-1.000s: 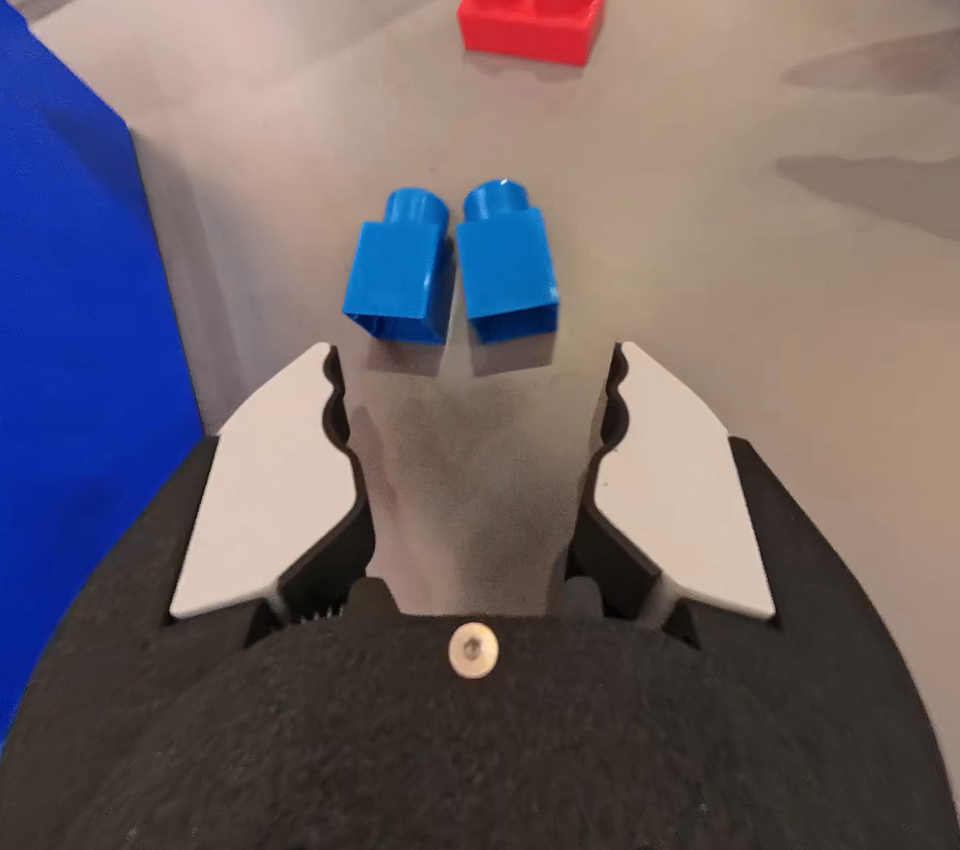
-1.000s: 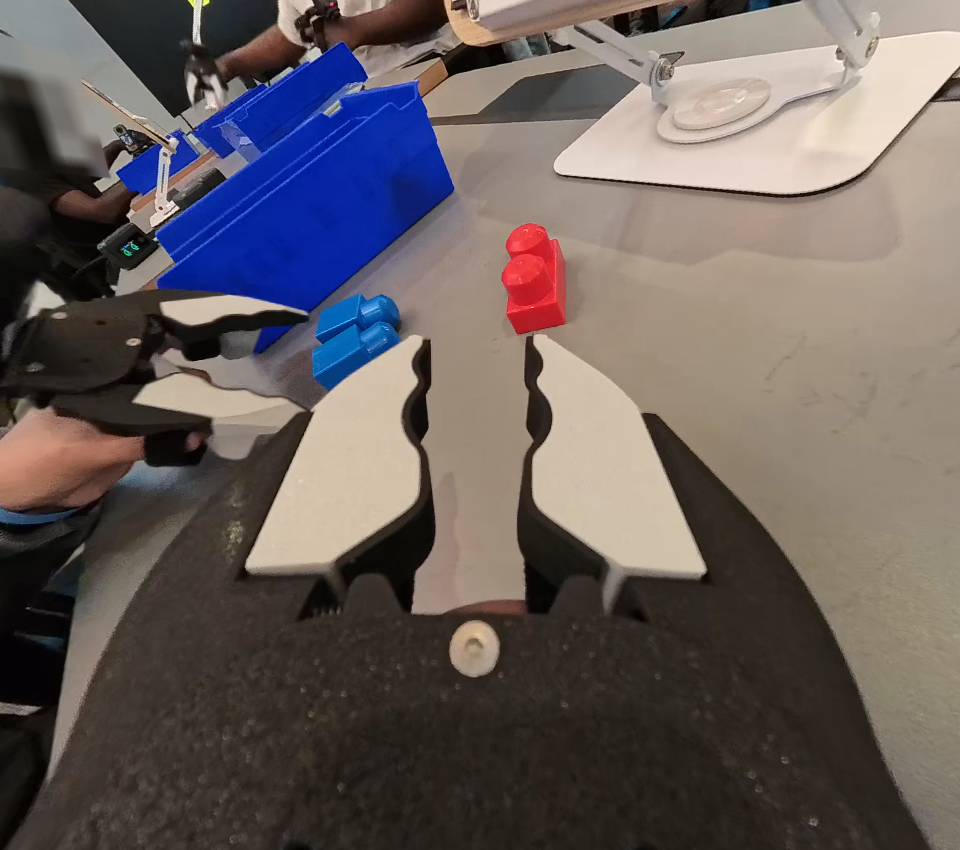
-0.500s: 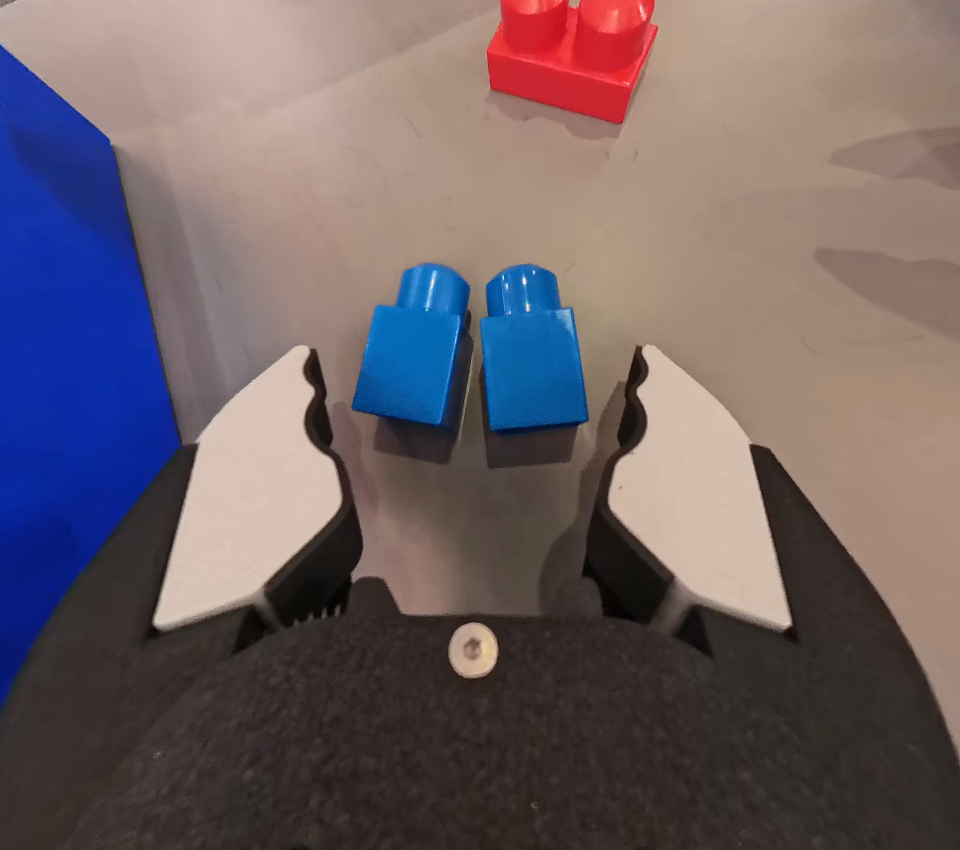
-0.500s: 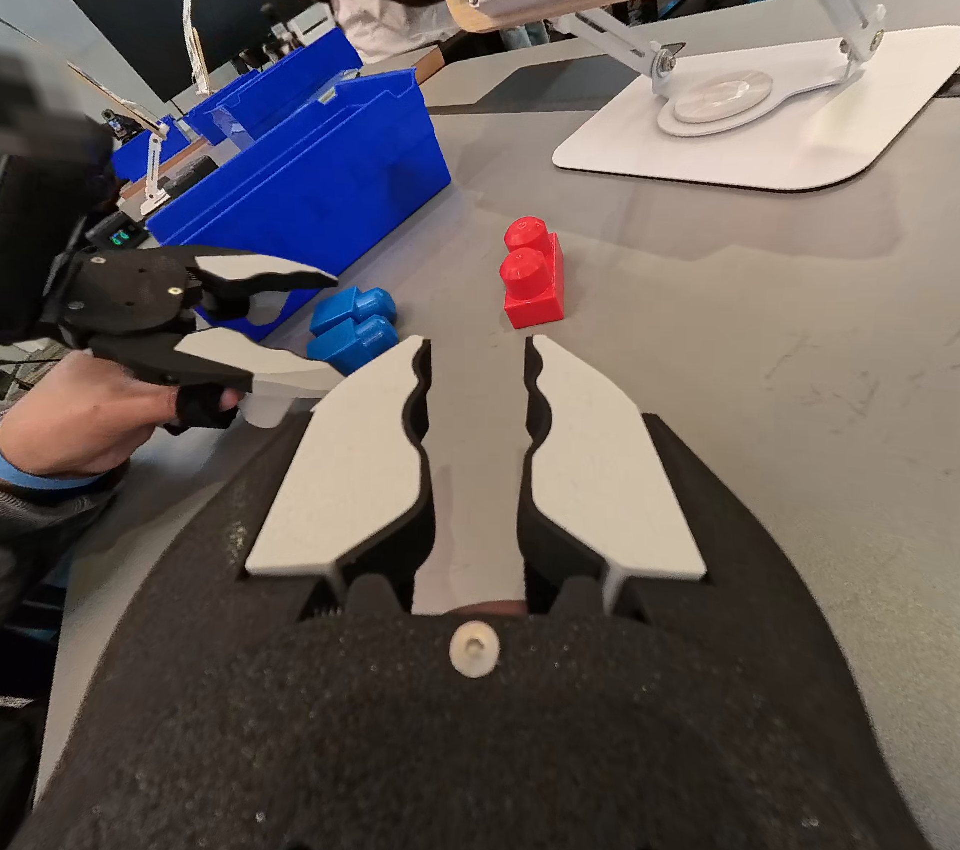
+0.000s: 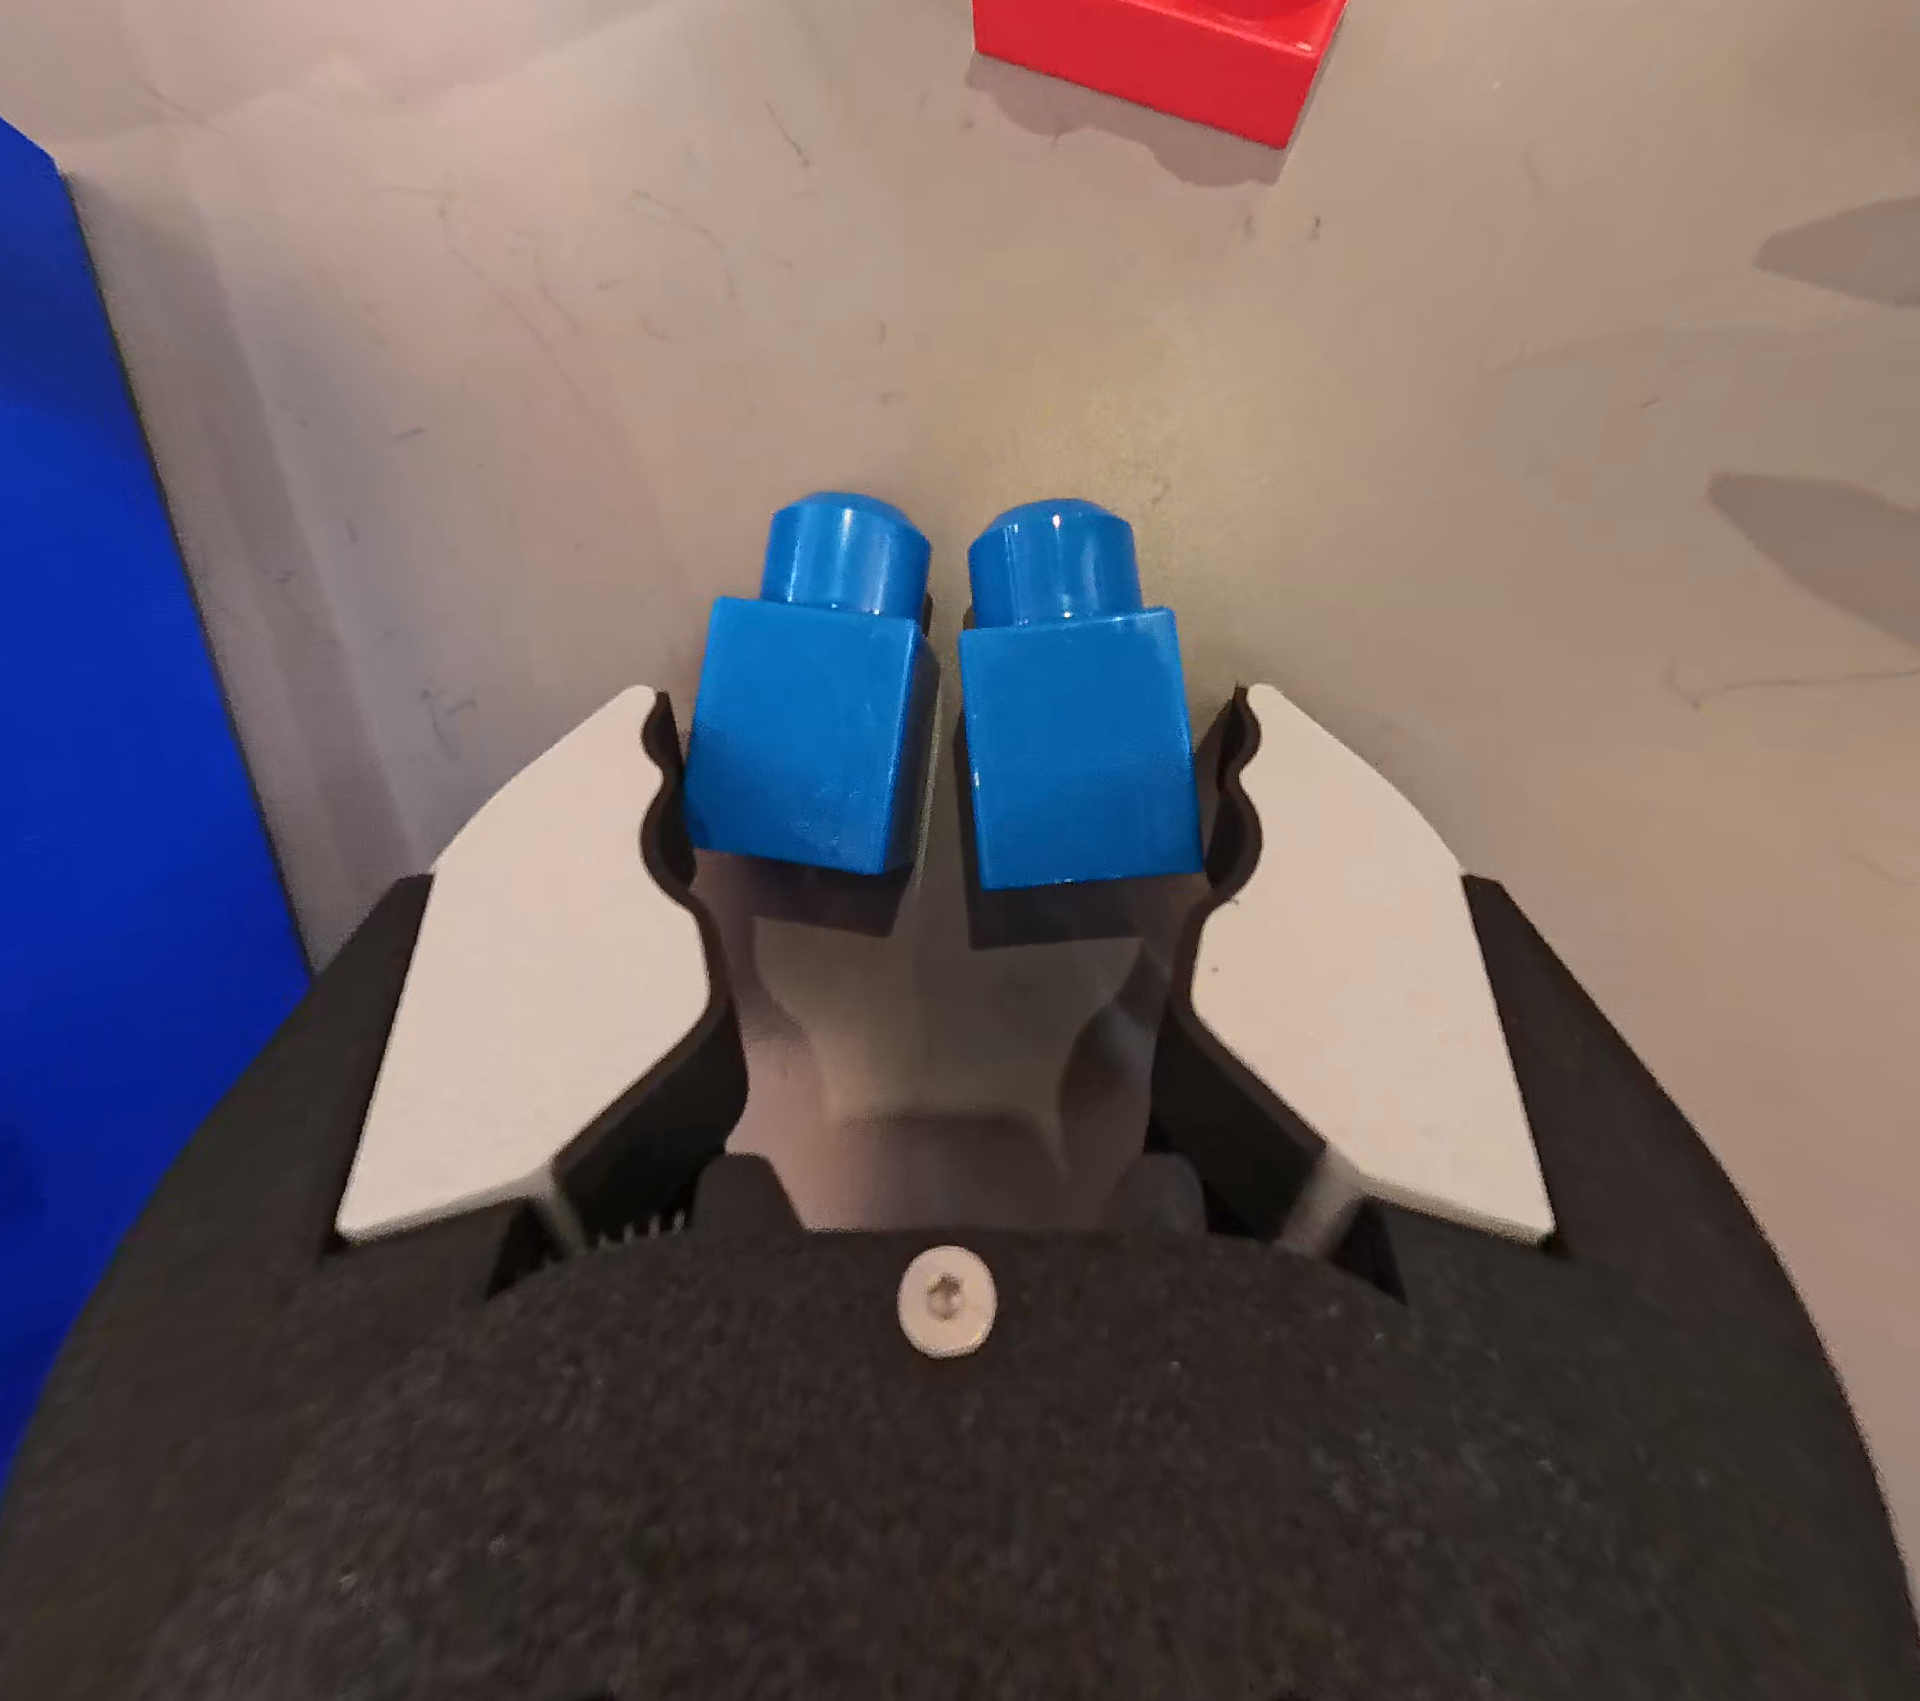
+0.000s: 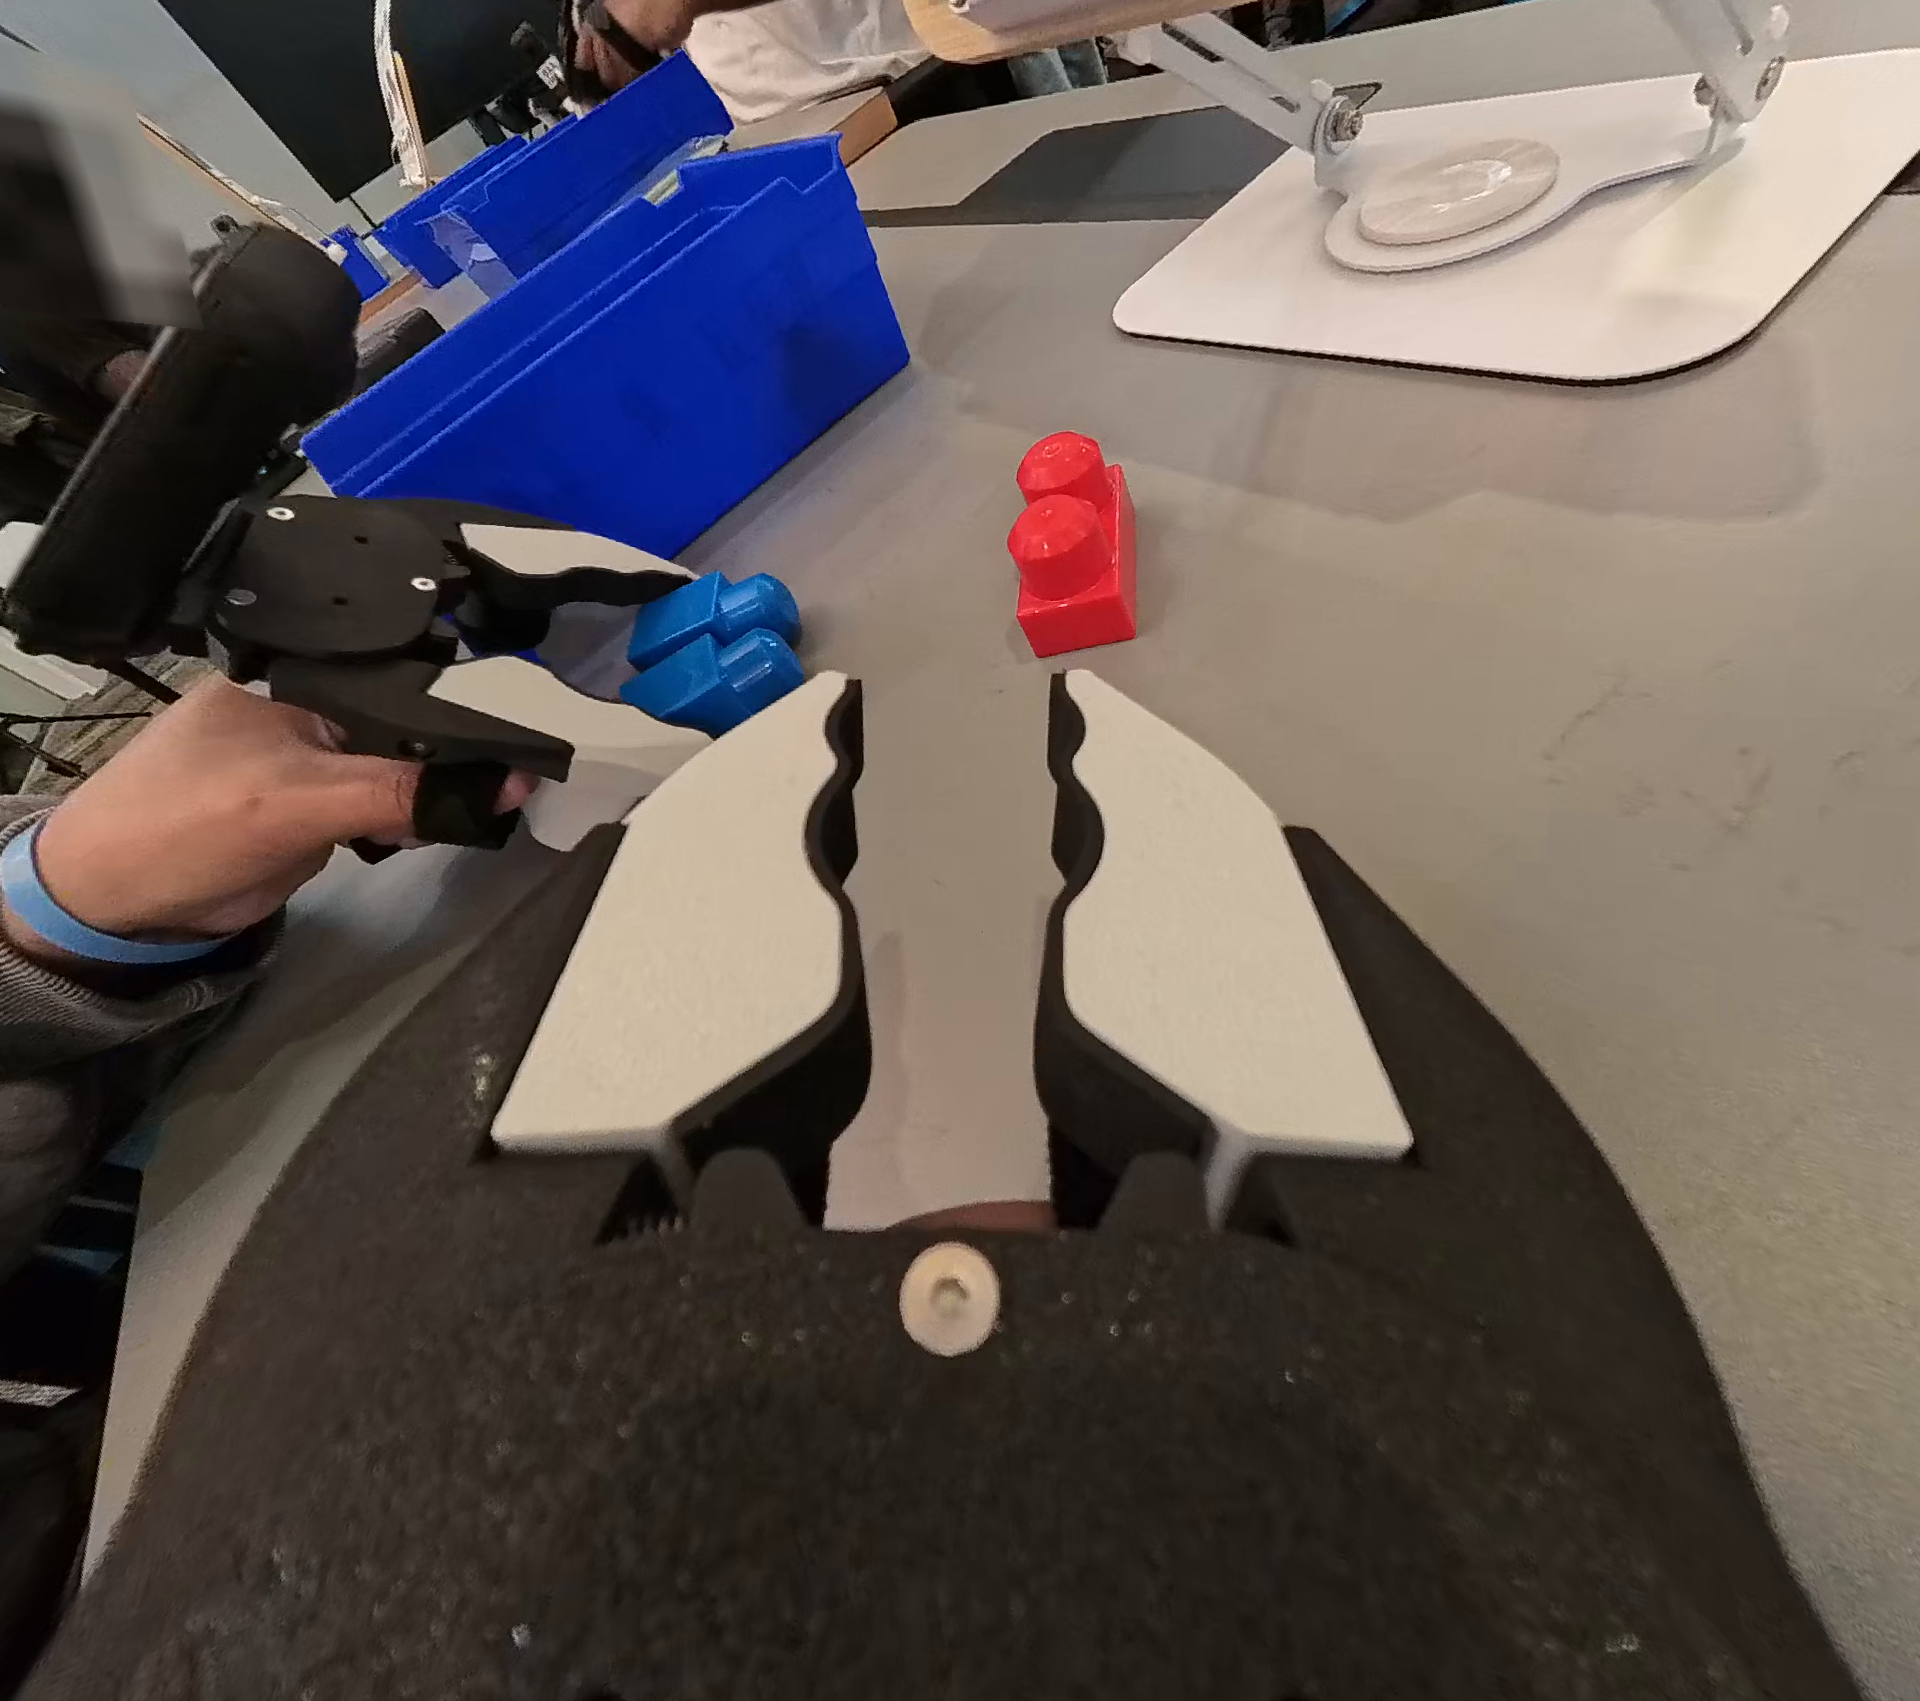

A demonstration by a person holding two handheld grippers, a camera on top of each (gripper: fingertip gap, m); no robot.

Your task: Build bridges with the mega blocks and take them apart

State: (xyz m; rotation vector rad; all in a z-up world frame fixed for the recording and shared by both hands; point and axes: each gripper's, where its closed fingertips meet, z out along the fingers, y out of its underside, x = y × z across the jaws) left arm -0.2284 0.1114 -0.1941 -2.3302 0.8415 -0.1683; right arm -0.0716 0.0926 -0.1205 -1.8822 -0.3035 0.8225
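Your left gripper (image 5: 943,706): spread, fingers flanking two blue one-stud blocks (image 5: 940,716) lying side by side, frame centre, grip unconfirmed | your right gripper (image 6: 954,695): jaws parted, empty, lower centre | red two-stud block (image 6: 1075,550): upright on grey table (image 6: 1507,716), mid-frame | blue bin (image 6: 644,363): upper left.

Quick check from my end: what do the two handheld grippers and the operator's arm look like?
Both the left gripper and right gripper have textured black bodies, pale grey fingers with wavy black pads, and a silver screw at centre. The hand shows a grey knit sleeve and a blue wristband.
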